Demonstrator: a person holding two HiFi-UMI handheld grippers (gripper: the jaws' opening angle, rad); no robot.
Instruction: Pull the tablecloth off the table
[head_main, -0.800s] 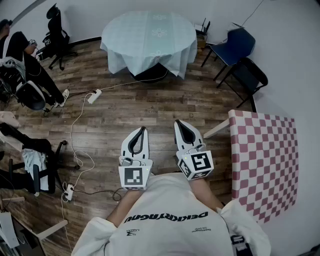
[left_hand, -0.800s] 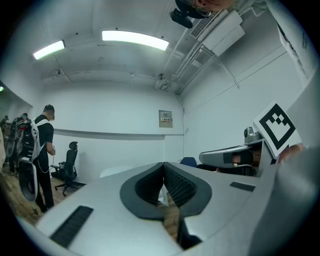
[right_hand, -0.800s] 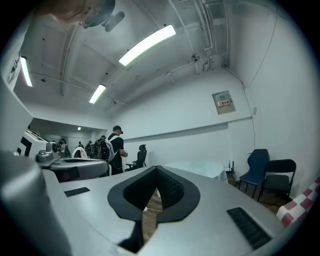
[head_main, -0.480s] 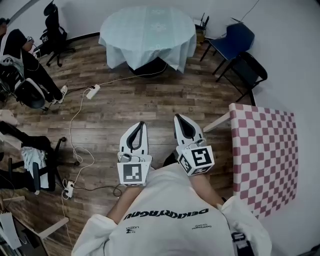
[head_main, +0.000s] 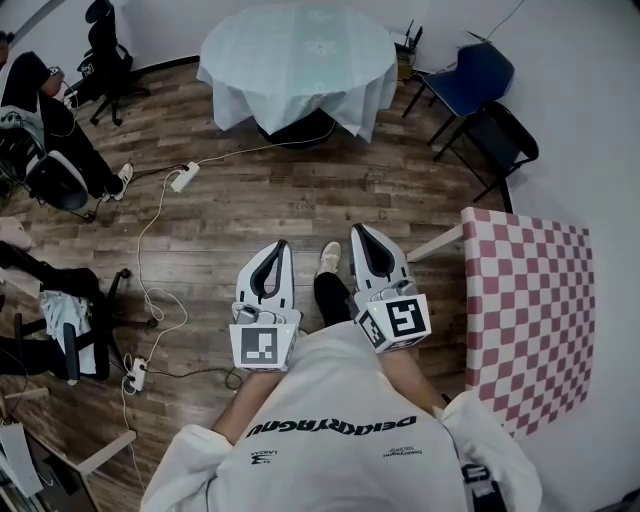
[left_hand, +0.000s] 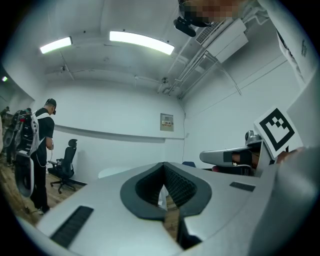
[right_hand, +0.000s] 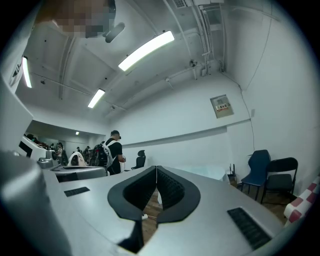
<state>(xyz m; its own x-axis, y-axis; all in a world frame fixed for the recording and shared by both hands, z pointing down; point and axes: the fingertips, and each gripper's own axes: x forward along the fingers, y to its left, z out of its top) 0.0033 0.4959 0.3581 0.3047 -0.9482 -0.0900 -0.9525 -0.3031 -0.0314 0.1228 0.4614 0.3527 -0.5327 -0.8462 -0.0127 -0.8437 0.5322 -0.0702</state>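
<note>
A pale mint tablecloth (head_main: 297, 62) drapes a round table at the far end of the room in the head view. It shows faintly past the jaws as the tablecloth (right_hand: 210, 171) in the right gripper view. My left gripper (head_main: 282, 243) and right gripper (head_main: 357, 229) are held side by side in front of my chest, well short of the table. Both point toward it, tips together, nothing between their jaws. The left gripper (left_hand: 164, 165) and the right gripper (right_hand: 156, 168) aim level across the room.
A red-and-white checked table (head_main: 530, 320) stands close on my right. Blue and black chairs (head_main: 482, 105) sit at the far right. A power strip and cable (head_main: 186, 180) lie on the wood floor at left. A person (left_hand: 41, 145) and office chairs (head_main: 110, 50) are at the left.
I have stepped forward: a foot now shows between the grippers. The round table sits slightly higher in the head view. Both grippers stay shut and side by side.
</note>
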